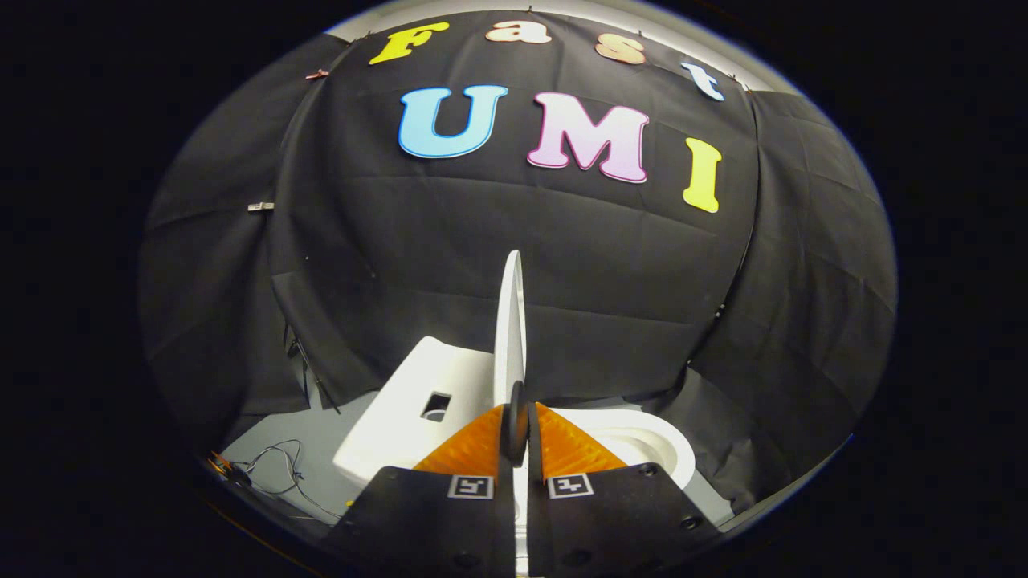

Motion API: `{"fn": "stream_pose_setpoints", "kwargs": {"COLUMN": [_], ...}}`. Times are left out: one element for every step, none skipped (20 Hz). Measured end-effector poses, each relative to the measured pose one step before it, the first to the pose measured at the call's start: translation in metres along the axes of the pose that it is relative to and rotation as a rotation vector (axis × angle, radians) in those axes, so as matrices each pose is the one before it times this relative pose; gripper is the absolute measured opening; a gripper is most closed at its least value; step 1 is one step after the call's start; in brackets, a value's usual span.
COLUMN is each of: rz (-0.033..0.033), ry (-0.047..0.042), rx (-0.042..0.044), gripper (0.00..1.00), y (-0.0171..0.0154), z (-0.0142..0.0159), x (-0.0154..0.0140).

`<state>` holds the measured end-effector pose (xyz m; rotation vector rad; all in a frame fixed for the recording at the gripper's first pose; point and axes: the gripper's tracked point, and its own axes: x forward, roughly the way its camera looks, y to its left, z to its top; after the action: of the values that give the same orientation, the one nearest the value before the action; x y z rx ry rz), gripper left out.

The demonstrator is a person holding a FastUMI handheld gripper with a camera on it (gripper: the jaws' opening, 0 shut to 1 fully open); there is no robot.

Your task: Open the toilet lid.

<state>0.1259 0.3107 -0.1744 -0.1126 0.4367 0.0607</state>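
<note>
Booth: tool point(515, 417) clamping upright toilet lid point(509, 321).

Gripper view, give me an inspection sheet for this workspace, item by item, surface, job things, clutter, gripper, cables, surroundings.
Surface: grey floor beneath the toilet, partly covered by black cloth.
Job's things: toilet lid raised, standing edge-on and roughly upright, rising from between the fingers; toilet bowl open to the right of the lid; white tank with a rectangular opening to the left of the lid.
Clutter: nothing seen.
Gripper: gripper closed on the lid's edge, a finger against each face.
Cables: thin wires lying loose on the floor left of the tank.
Surroundings: black cloth wall behind and to both sides, held with a clip on the left.
</note>
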Motion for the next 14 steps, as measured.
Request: {"fn": "stream_pose_setpoints", "kwargs": {"rz": [0.00591,0.00078,0.0017,-0.0058,-0.00894,-0.01396,-0.02889,-0.02573,-0.01247,0.00215,0.0087,0.00024,0.00144,0.01153], "ry": [0.00028,-0.00147,-0.00258,-0.00429,-0.00279,-0.00614,-0.01036,-0.01687,-0.02071,-0.01727,-0.01082,-0.00335,-0.00163,0.00571], "rx": [-0.00367,-0.00619,-0.01652,-0.02844,-0.03198,-0.03823,-0.05528,-0.04031,-0.01769,-0.00167,0.00318,-0.00161,0.00485,0.00594], "gripper": [0.12,0.12,0.12,0.11,0.12,0.11,0.12,0.12,0.13,0.18,0.22,0.3,0.41,0.52], "y": [0.00773,0.00763,0.00722,0.00584,0.00308,0.00152,-0.00309,-0.00359,-0.00071,0.00224,0.00255,0.00148,0.0003,0.00233], "z": [-0.00022,0.0002,-0.00162,-0.00011,-0.00111,-0.0004,0.00082,0.00238,0.00262,0.00193,0.00159,-0.00151,-0.00118,-0.00078], "x": [-0.00006,-0.00133,0.00142,0.00007,0.00036,-0.00143,-0.00137,-0.00336,-0.00277,-0.00319,-0.0022,-0.00056,-0.00231,-0.00111]}}
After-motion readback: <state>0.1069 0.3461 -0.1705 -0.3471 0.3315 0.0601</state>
